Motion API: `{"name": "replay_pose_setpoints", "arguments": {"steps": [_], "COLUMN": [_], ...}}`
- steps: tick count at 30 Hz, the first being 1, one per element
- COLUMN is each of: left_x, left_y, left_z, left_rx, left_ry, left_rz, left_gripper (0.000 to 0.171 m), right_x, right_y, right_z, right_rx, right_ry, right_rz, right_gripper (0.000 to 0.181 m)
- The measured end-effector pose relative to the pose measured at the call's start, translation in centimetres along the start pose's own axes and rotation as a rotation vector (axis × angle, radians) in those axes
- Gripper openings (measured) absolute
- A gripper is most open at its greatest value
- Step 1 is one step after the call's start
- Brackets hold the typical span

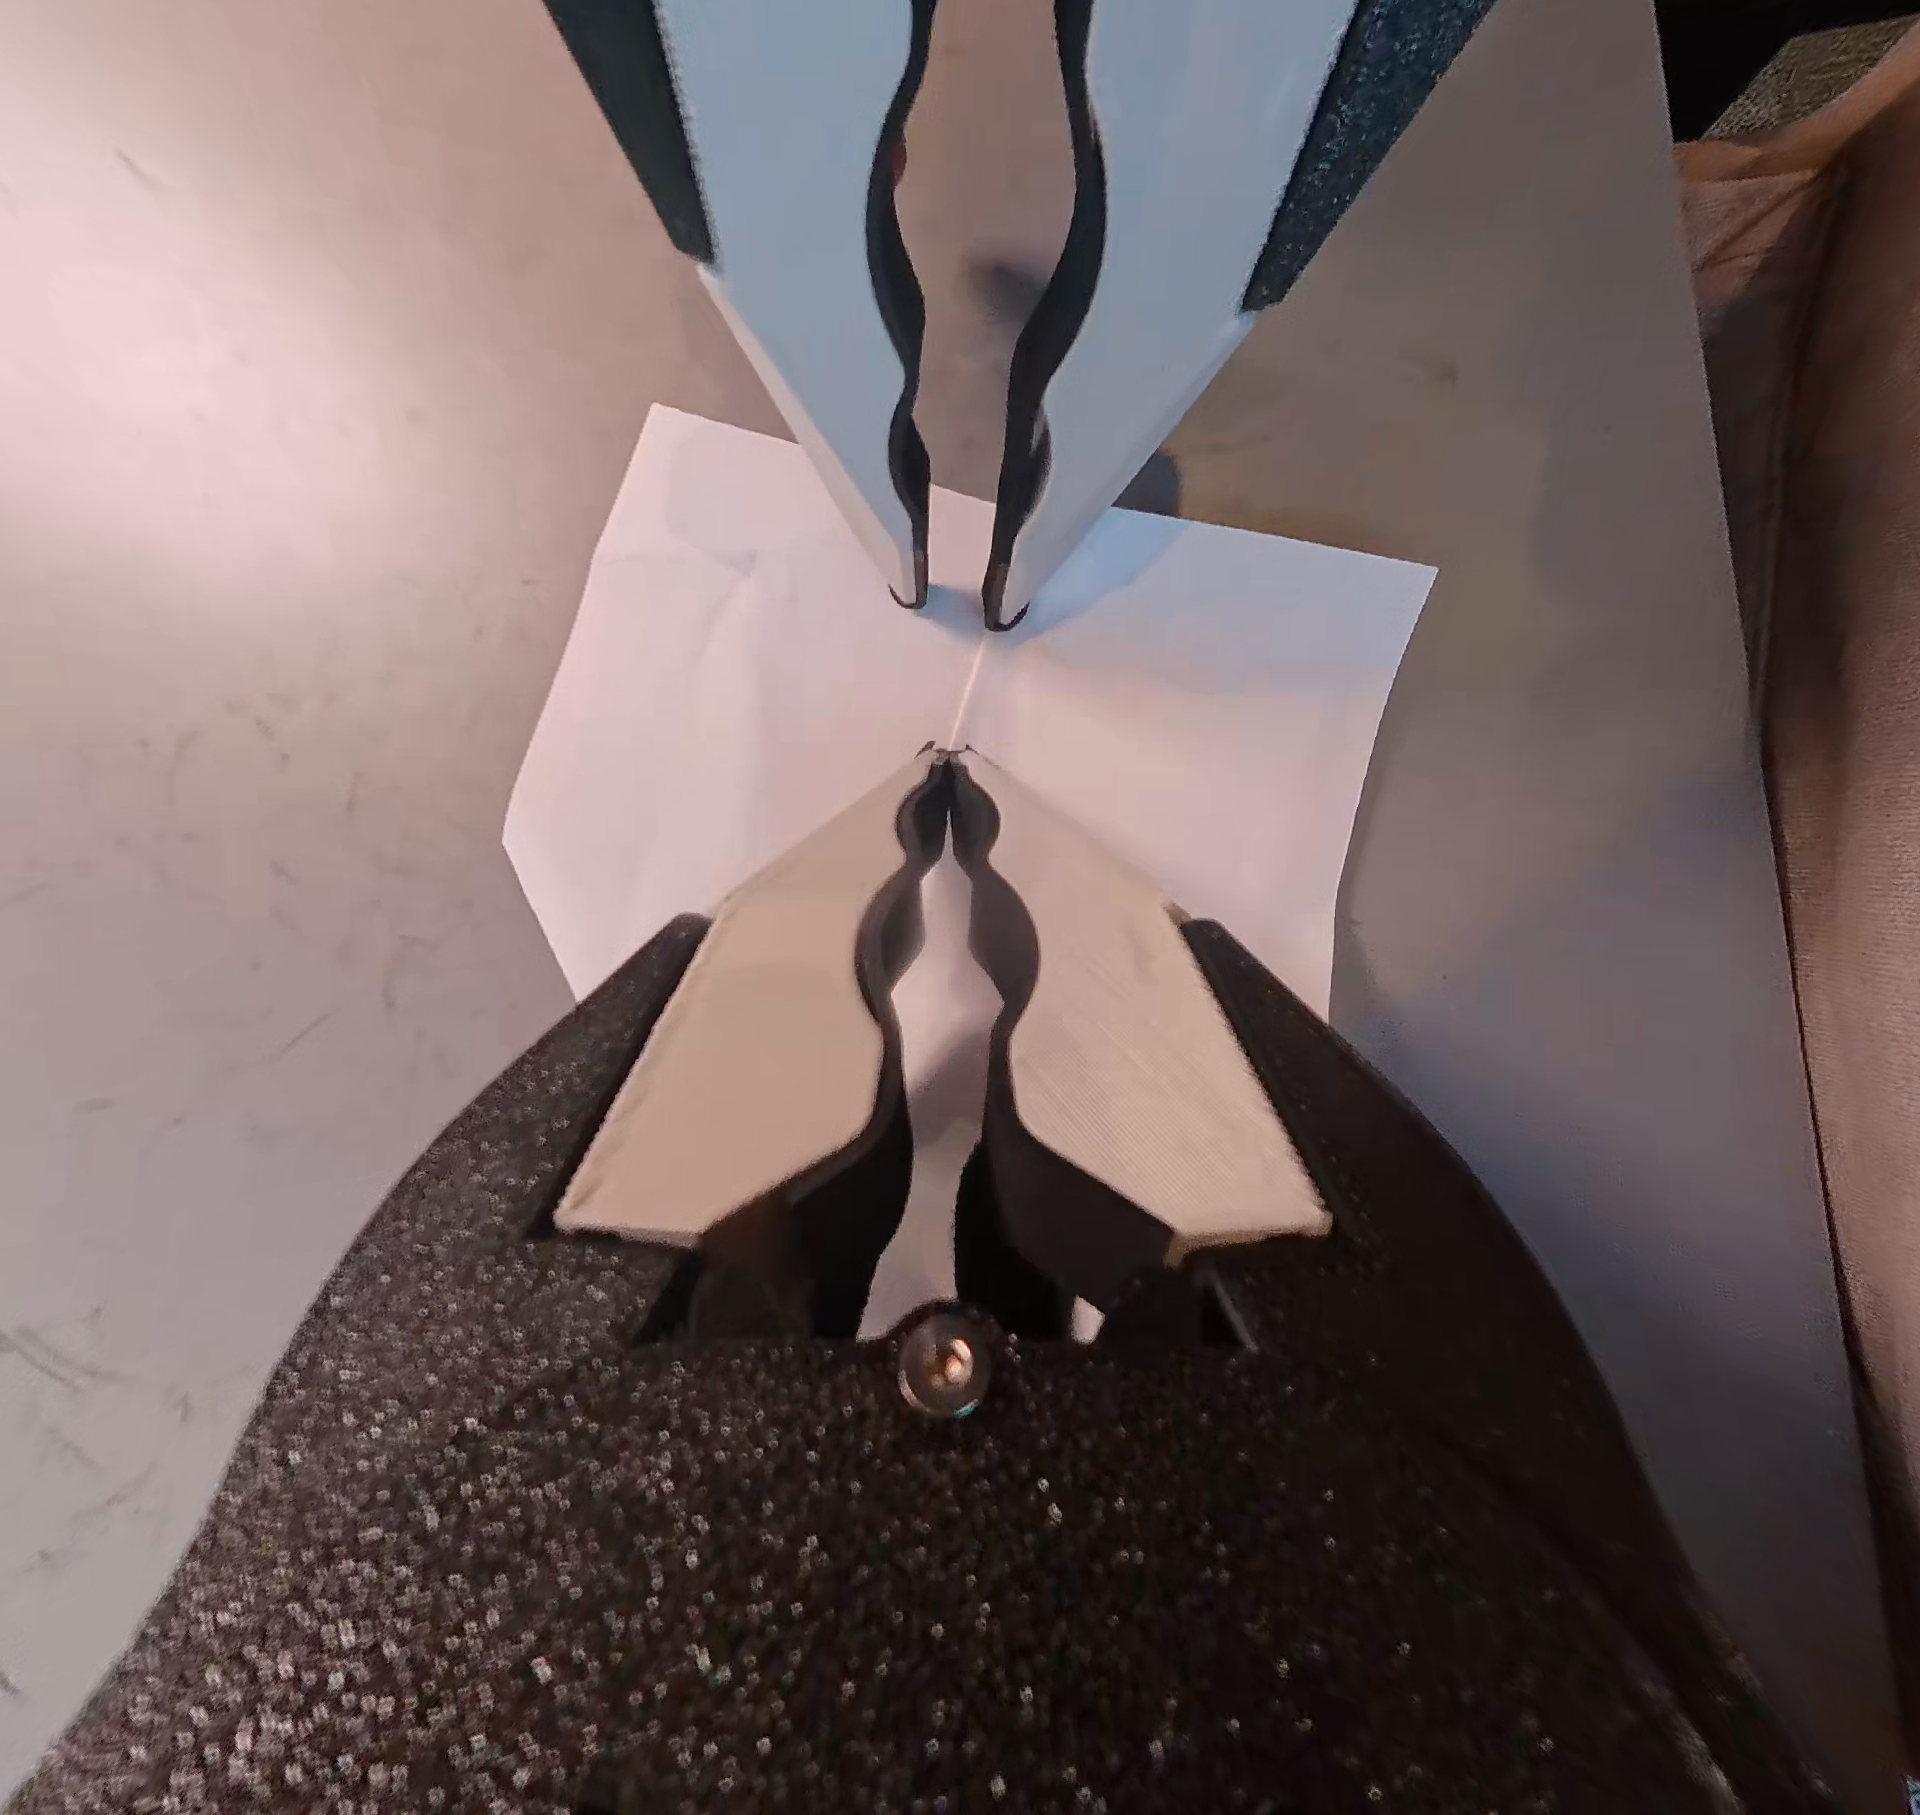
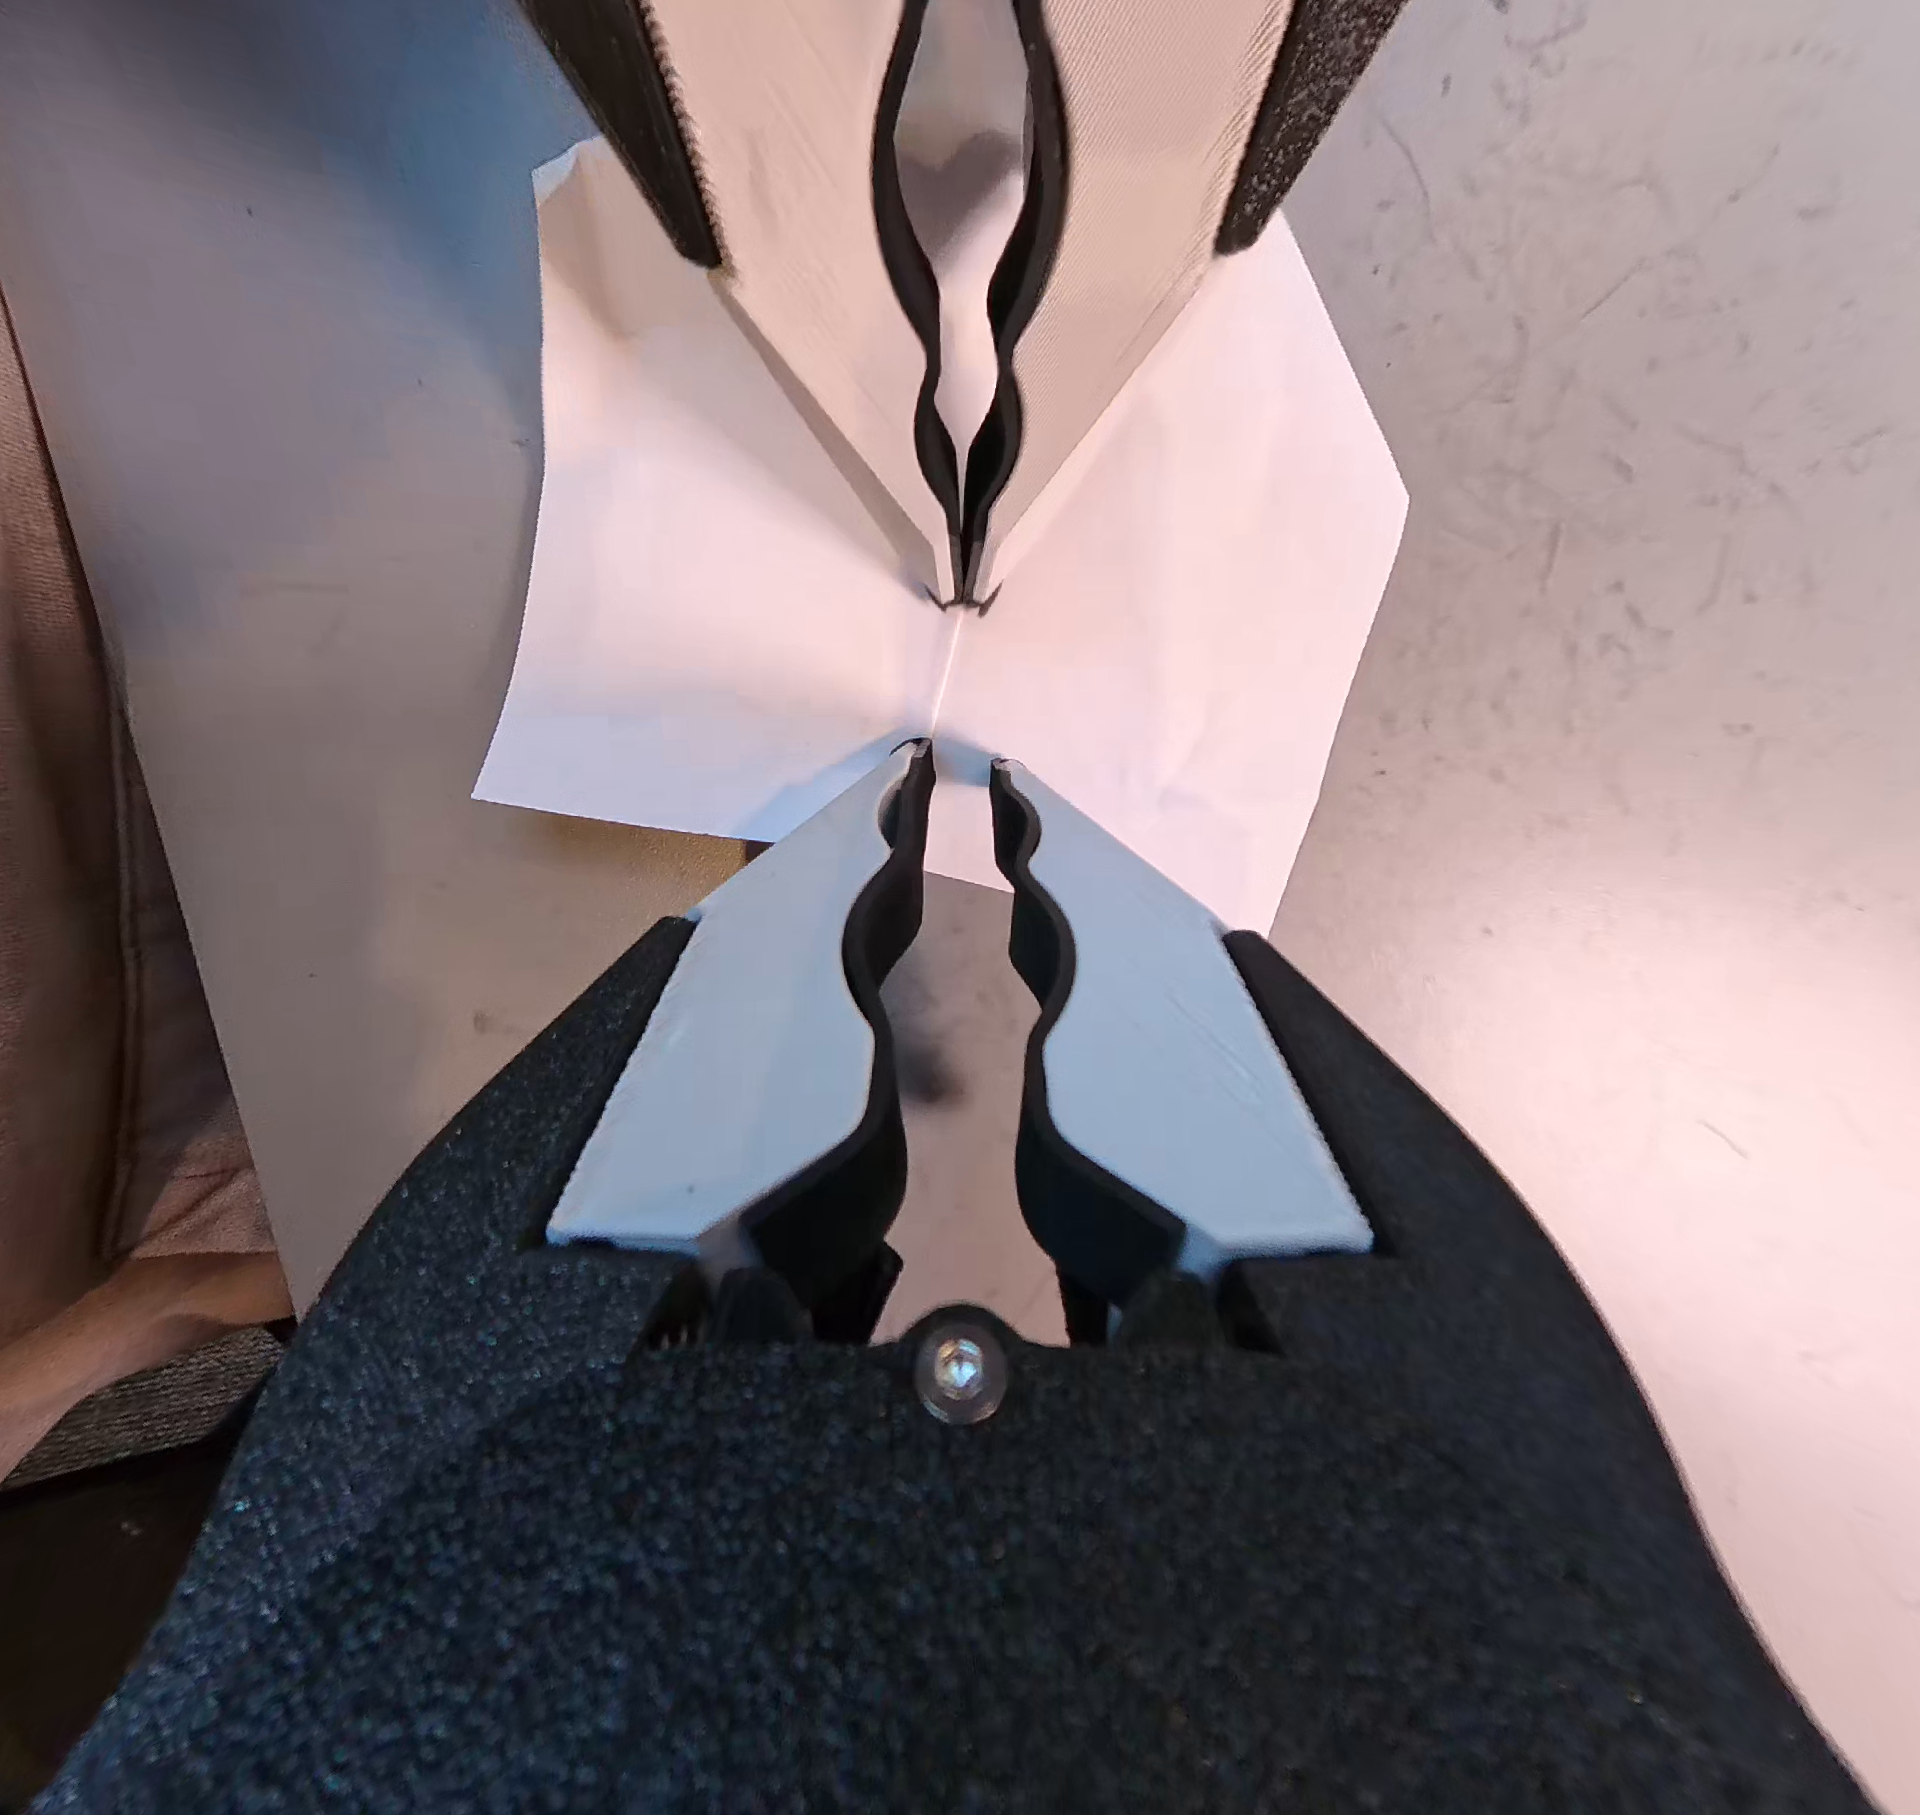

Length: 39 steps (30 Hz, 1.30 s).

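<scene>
A white sheet of paper [image 1: 1174, 726] lies on a grey table, with a raised crease [image 1: 968, 690] running along its middle between the two grippers. My left gripper [image 1: 948, 759] is shut on that crease, and white paper shows in the gaps between its wavy pads. It also shows at the top of the right wrist view [image 2: 961, 602]. My right gripper [image 2: 961, 763] faces it from the sheet's [image 2: 707, 643] opposite edge. Its jaws are a little apart, one tip on each side of the crease's end. It also shows at the top of the left wrist view [image 1: 954, 614].
The grey table top [image 1: 260, 622] is scuffed and spreads wide on one side [image 2: 1610, 622]. Its edge runs close on the other side, with beige fabric [image 1: 1829, 674] beyond it, also in the right wrist view [image 2: 73, 778]. Less than 4 cm separates the two grippers' tips.
</scene>
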State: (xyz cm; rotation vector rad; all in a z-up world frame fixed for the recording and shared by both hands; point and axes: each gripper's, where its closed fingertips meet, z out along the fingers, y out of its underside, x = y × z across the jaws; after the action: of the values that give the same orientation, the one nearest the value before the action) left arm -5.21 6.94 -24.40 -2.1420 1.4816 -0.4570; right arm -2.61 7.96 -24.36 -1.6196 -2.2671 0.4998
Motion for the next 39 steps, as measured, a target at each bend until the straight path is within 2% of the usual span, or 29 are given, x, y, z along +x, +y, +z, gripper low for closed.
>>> {"name": "replay_pose_setpoints", "arguments": {"steps": [10, 17, 21, 28, 31, 39], "left_x": [-0.1, -1.1, -0.9, -0.5, -0.4, -0.2], "left_y": [0.2, 1.2, 2.1, -0.7, 0.1, 0.7], "left_z": [-0.2, -3.4, -2.6, -1.5, -0.1, -0.5], "left_rx": [-0.013, -0.029, -0.062, -0.005, -0.066, -0.045], "left_ry": [0.004, 0.067, 0.055, 0.067, 0.057, 0.018], "left_rz": [-0.016, -0.064, -0.040, -0.025, 0.021, 0.113], "left_gripper": [0.000, 0.000, 0.000, 0.000, 0.001, 0.000], "right_x": [0.0, 0.0, 0.0, 0.0, 0.0, -0.1], "right_y": [-0.1, -0.1, -0.1, -0.1, -0.1, 0.0], "right_z": [0.0, 0.0, 0.0, 0.0, 0.0, 0.0], "right_rx": [-0.001, -0.004, 0.004, 0.004, 0.007, 0.014], "right_ry": [0.008, -0.005, -0.003, -0.002, 0.000, -0.003], "right_rz": [-0.010, -0.010, -0.004, -0.011, -0.009, -0.004], "right_gripper": [0.010, 0.009, 0.009, 0.009, 0.009, 0.009]}}
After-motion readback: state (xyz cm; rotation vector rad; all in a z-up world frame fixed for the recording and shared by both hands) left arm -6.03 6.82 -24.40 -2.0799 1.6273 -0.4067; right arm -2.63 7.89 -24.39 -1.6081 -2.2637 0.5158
